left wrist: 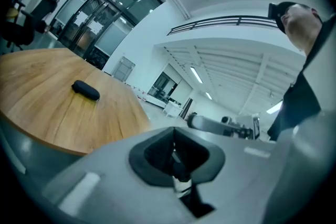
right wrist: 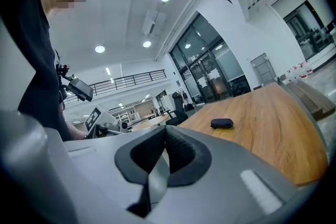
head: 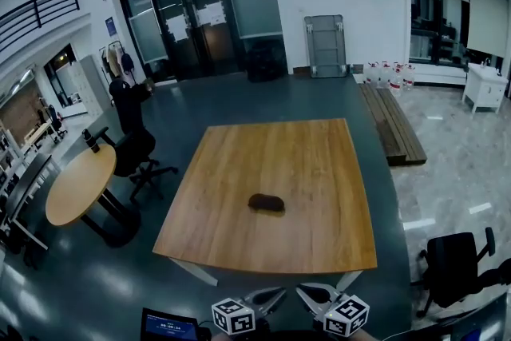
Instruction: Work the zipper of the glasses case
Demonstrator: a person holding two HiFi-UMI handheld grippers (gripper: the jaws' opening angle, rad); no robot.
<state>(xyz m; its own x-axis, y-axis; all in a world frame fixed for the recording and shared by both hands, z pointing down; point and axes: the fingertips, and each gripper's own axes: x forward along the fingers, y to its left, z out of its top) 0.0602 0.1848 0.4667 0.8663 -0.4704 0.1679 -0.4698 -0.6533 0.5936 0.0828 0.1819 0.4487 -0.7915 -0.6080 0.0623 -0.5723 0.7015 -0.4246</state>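
Note:
The glasses case (head: pixel 266 203) is a small dark oval pouch lying alone near the middle of the wooden table (head: pixel 303 156). Both grippers are short of the table's near edge, at the bottom of the head view. My left gripper (head: pixel 275 296) and right gripper (head: pixel 307 293) point towards each other, both shut and empty. In the left gripper view the case (left wrist: pixel 85 89) lies far off to the left on the table (left wrist: pixel 47 113), and the right gripper (left wrist: pixel 220 125) shows beyond the shut jaws. From the right gripper the case (right wrist: pixel 221 123) sits ahead on the table (right wrist: pixel 278 134).
A round wooden table (head: pixel 78 184) and a black office chair (head: pixel 137 156) stand at the left, with a person (head: pixel 126 101) behind them. Another black chair (head: pixel 457 261) is at the right. Wooden planks (head: pixel 393 124) lie on the floor beyond the table. A small screen (head: pixel 169 326) glows at the bottom.

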